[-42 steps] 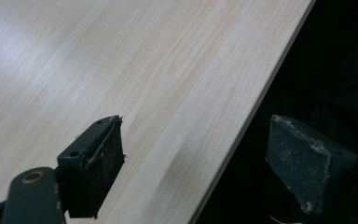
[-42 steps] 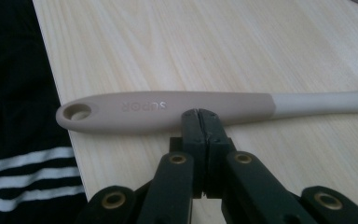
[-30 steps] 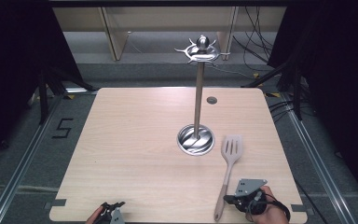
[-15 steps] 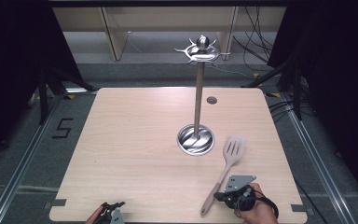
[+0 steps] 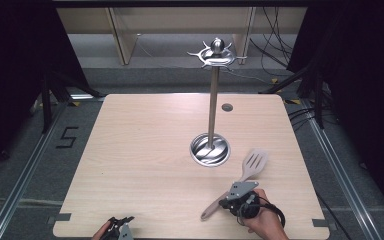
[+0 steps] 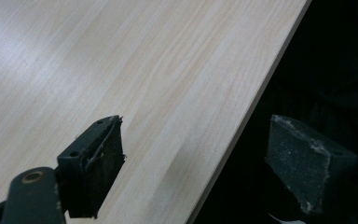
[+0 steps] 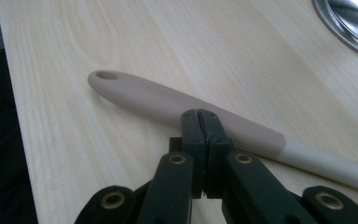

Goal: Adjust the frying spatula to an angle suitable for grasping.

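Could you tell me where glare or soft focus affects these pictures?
High view: soft overall, bright glints in the stand's steel base. Left gripper view: pale glare on the table at upper left. Right gripper view: spatula handle sharp, base rim blurred, glinting.

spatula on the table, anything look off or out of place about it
The spatula lies flat and slanted on the table beside the stand's round base, not hung on the stand. The right gripper, jaws shut, touches its handle. No damage or spill visible.
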`<state>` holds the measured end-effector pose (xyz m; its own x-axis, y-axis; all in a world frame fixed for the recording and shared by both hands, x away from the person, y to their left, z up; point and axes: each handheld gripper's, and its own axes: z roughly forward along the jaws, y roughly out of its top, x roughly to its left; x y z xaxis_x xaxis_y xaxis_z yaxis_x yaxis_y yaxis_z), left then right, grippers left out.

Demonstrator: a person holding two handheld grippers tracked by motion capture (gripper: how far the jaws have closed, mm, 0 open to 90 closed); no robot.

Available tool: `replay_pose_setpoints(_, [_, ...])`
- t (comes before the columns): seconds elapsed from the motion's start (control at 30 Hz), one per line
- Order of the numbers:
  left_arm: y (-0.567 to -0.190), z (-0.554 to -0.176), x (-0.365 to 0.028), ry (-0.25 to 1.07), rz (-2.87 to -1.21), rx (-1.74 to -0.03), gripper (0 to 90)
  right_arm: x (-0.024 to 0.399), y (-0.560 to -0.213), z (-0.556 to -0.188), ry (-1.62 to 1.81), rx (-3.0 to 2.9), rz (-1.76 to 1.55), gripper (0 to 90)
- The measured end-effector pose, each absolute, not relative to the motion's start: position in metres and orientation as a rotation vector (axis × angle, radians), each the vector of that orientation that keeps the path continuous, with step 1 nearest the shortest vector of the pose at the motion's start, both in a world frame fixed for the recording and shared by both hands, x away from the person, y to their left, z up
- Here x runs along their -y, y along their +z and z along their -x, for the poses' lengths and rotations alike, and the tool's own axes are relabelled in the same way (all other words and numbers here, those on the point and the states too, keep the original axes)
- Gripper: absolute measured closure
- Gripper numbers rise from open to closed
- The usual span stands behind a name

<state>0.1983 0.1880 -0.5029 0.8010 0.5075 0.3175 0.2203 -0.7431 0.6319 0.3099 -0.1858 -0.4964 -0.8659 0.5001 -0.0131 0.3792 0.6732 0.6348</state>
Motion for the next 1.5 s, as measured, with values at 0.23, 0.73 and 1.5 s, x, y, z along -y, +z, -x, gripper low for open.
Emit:
replay_pose_setpoints(0.23, [-0.503, -0.198, -0.188, 0.644, -2.397, -0.537, 18.1, 0.178, -0.496, -0.318, 0.949, -2.715, -0.697, 90.0])
replay_pose_setpoints(0.73, [-0.503, -0.198, -0.188, 0.643, -2.398, -0.535, 18.0, 0.181, -0.485, -0.331, 0.961, -2.702, -0.615, 83.6])
replay_pose_setpoints(1.5, [-0.505, -0.199, -0.188, 0.658, -2.400, -0.542, 18.0, 0.178, -0.466, -0.365, 0.588, -2.930, -0.226, 50.4])
